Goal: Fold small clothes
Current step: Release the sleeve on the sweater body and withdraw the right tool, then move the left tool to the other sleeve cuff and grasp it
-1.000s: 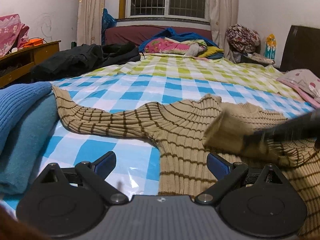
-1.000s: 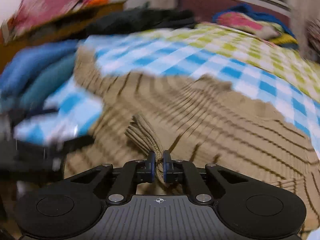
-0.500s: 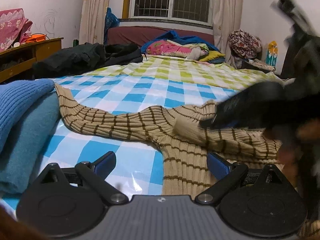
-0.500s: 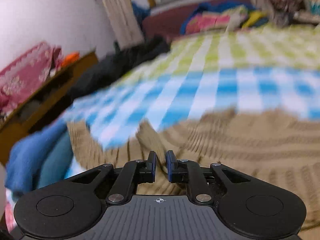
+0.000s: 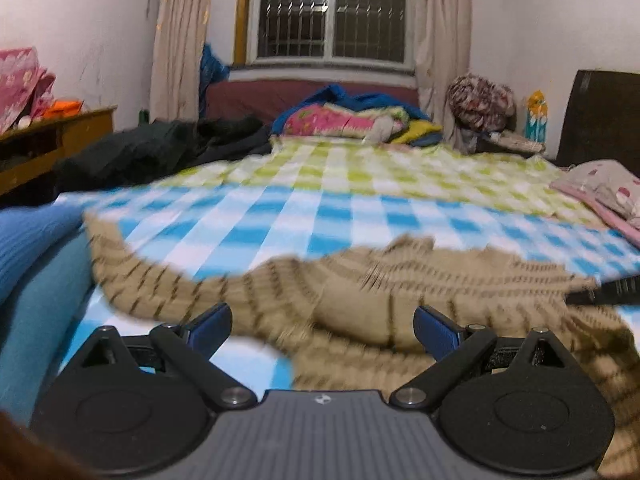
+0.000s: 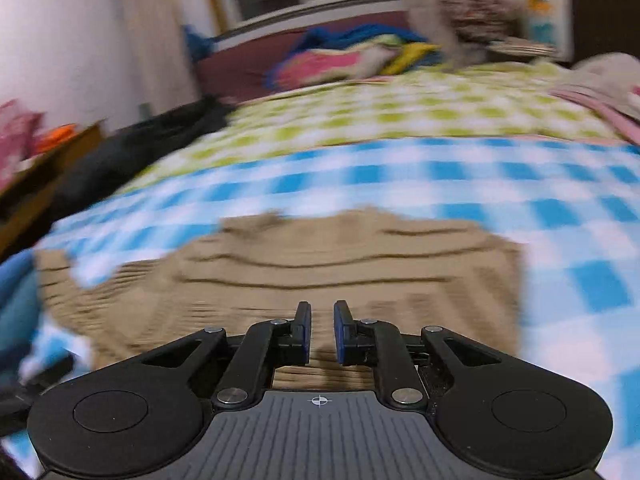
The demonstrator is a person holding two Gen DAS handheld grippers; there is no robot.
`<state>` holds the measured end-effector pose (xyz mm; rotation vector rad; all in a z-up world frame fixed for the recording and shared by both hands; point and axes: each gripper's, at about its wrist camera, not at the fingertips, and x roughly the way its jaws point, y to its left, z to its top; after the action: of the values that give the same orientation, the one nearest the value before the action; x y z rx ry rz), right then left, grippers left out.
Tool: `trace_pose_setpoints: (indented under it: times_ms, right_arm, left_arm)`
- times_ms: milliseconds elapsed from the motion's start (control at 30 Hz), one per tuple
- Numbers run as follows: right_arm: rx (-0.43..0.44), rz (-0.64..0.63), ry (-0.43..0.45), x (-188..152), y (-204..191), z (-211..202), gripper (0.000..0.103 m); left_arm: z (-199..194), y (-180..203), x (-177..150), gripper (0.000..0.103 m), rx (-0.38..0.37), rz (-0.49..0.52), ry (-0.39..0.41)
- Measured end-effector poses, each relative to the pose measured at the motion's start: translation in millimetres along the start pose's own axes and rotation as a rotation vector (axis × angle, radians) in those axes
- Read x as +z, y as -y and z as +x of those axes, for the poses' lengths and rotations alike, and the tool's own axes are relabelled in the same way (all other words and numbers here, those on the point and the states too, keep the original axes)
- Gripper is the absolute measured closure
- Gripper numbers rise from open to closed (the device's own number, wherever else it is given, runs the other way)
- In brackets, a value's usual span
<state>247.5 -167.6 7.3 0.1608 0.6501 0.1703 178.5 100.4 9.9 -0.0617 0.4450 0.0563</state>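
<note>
The striped tan sweater point(image 5: 380, 304) lies spread on the checked bed sheet point(image 5: 280, 220), with one sleeve reaching out toward 10 o'clock. It looks soft, floppy and light, so it will bend easily. A good place to pinch is that sleeve's end. The left gripper point(image 5: 322, 326) is wide open. The right gripper point(image 6: 322, 332) is a little open and holds nothing.

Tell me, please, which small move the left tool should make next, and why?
Probably ease the left tool forward and close on the sweater sleeve ahead. Its jaws stand wide open with nothing between them, and that sleeve lies spread out toward the blue knit. The right tool holds nothing visible.
</note>
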Motion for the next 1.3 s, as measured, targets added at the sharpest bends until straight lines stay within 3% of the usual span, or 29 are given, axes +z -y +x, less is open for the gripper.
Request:
trace_pose_setpoints:
  times_ms: [133, 333, 400, 600, 733, 833, 933, 1033, 1167, 1300]
  right_arm:
    - [-0.068, 0.053, -0.018, -7.9, 34.3, 6.9, 0.088]
    - [-0.073, 0.113, -0.018, -18.5, 64.9, 9.2, 0.100]
    - [-0.066, 0.121, -0.019, -18.2, 65.4, 7.8, 0.100]
    - [-0.080, 0.034, 0.043, -22.2, 45.1, -13.1, 0.088]
    - [-0.077, -0.028, -0.018, -31.4, 35.3, -5.3, 0.088]
    - [-0.086, -0.035, -0.005, -29.7, 29.1, -9.0, 0.085]
    - [-0.044, -0.025, 0.004, -28.1, 22.4, -17.1, 0.085]
    - [-0.014, -0.039, 0.011, -31.5, 11.6, -23.0, 0.084]
    - [0.049, -0.032, -0.005, -36.3, -4.8, -23.3, 0.084]
    - [0.106, -0.040, -0.013, -38.0, -24.9, -20.3, 0.084]
  left_arm:
    - [31.5, 21.8, 10.2, 0.001, 0.009, 0.037, 0.017]
    - [78.5, 27.8, -2.4, 0.006, 0.152, 0.117, -0.146]
    - [79.2, 19.7, -5.0, 0.006, 0.154, 0.088, -0.156]
    - [62.3, 7.1, -4.4, 0.006, 0.185, 0.080, -0.132]
    - [49.5, -11.2, -7.2, 0.006, 0.207, 0.058, -0.149]
    - [38.1, -25.4, -6.7, 0.006, 0.224, 0.033, -0.146]
    - [25.9, -45.1, -2.8, 0.006, 0.237, -0.008, -0.129]
    - [22.8, -71.1, 4.2, 0.006, 0.304, -0.036, -0.102]
    - [38.3, -111.5, 11.8, 0.006, 0.351, -0.128, -0.121]
    - [58.9, -136.3, 14.4, 0.010, 0.348, -0.202, -0.135]
